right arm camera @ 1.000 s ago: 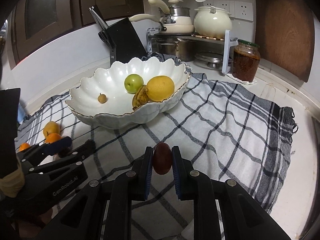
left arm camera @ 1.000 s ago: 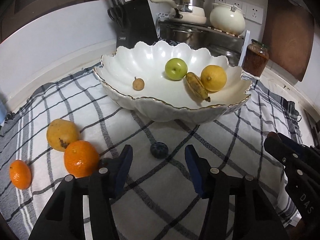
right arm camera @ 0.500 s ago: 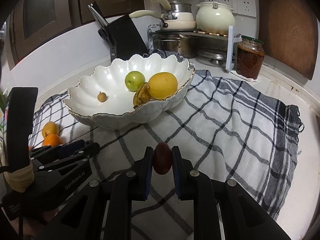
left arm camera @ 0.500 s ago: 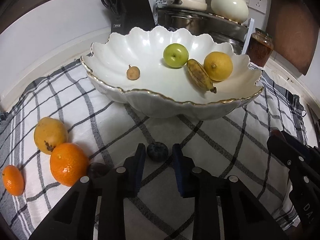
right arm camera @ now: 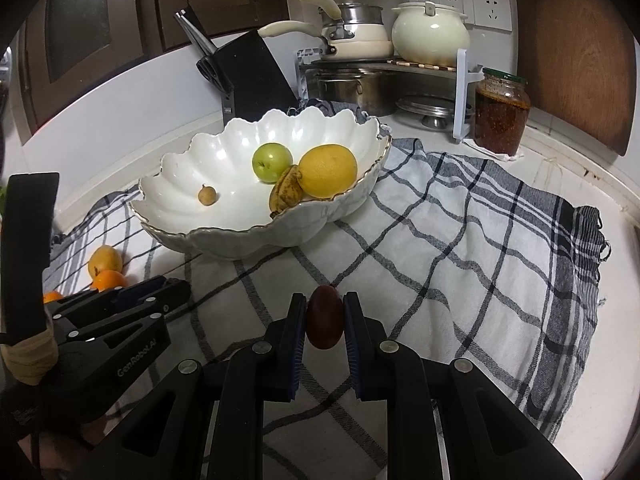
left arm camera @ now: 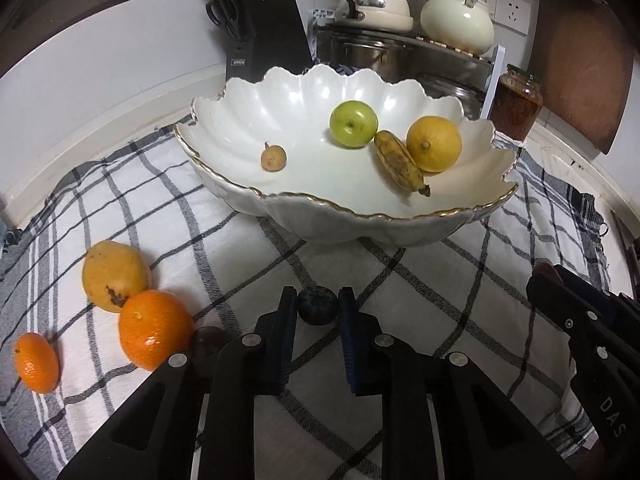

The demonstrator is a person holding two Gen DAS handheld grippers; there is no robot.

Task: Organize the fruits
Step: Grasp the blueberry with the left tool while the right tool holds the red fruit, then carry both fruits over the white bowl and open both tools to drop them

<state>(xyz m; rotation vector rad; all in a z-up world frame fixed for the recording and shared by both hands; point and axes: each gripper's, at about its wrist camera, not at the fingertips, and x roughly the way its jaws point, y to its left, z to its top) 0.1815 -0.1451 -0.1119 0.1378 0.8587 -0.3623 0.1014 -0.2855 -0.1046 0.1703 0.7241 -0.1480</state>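
Pick-up stage of sorting fruit into the white scalloped bowl (left arm camera: 348,216). Lower centre of the left wrist view: the left gripper (left arm camera: 318,312) has just been closing and now clamps the dark blueberry (left arm camera: 317,305), which sits on the checked cloth (left arm camera: 240,248) in front of the bowl. Lower centre of the right wrist view: the right gripper (right arm camera: 325,318) is clamped on a dark red fruit (right arm camera: 325,317). Next move, judged: lift each fruit clear over the gilt rim and release inside. Two oranges (left arm camera: 155,334) and a yellow fruit (left arm camera: 116,275) wait at lower left
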